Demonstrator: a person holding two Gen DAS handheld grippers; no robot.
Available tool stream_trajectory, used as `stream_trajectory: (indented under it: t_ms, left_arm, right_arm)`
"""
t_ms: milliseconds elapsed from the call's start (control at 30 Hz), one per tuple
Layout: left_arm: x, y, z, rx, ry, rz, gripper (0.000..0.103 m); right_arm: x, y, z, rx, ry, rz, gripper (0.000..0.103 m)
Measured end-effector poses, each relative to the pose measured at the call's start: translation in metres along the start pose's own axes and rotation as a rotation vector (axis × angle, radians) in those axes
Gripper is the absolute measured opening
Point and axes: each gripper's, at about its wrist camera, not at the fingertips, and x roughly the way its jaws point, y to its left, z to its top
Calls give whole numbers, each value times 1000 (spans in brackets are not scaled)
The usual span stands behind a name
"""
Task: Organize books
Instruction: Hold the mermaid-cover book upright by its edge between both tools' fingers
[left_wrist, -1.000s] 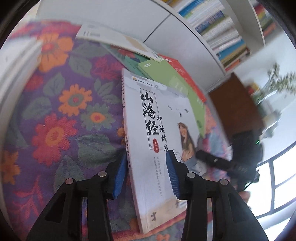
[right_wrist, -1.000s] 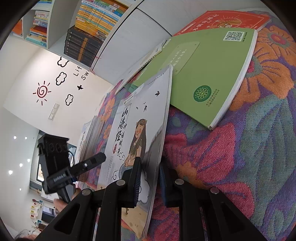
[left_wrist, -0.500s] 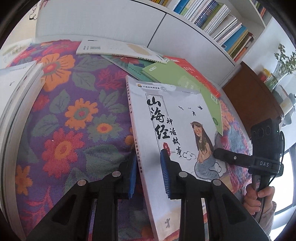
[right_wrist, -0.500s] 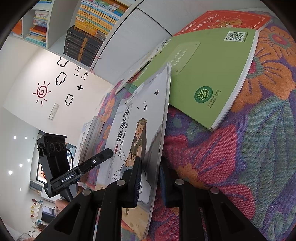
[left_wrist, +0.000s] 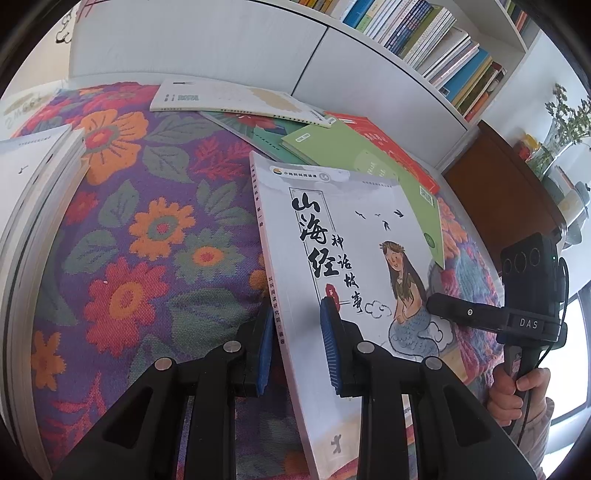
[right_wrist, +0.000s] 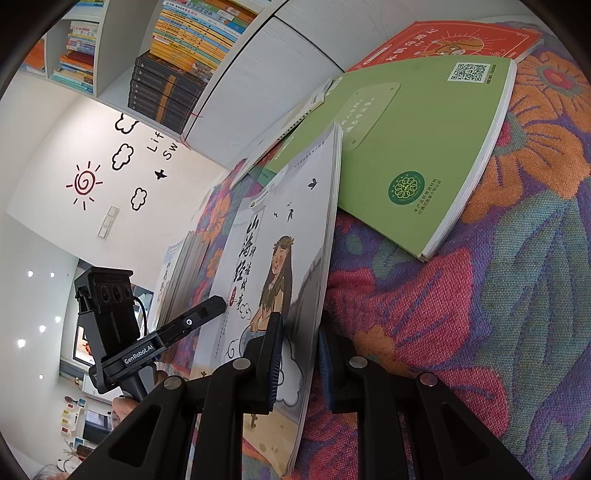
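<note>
A white book (left_wrist: 343, 258) with black Chinese title and a mermaid drawing is lifted off the floral cloth; it also shows in the right wrist view (right_wrist: 273, 266). My left gripper (left_wrist: 295, 347) straddles its spine edge, pads close around it with a small gap. My right gripper (right_wrist: 297, 354) is shut on the book's opposite page edge. A green book (right_wrist: 413, 147), a red book (right_wrist: 450, 40) and a white spiral book (left_wrist: 229, 98) lie overlapped beyond.
A stack of white books (left_wrist: 33, 206) lies at the left on the floral tablecloth (left_wrist: 140, 236). White cabinet doors (left_wrist: 207, 44) and full bookshelves (left_wrist: 436, 44) stand behind. A brown cabinet (left_wrist: 502, 192) is at the right.
My left gripper has closed in around the book's spine edge and its view has tilted up and levelled. The right gripper has kept its hold on the book.
</note>
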Motion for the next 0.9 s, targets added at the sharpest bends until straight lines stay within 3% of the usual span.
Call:
stream_trajectory:
  t_ms: [667, 900]
  left_arm:
    - [1, -1, 1, 9, 6, -21, 27]
    - [1, -11, -1, 63, 1, 21, 31]
  right_arm:
    - [0, -1, 1, 0, -1, 2, 16]
    - [0, -1, 1, 5, 3, 6, 16]
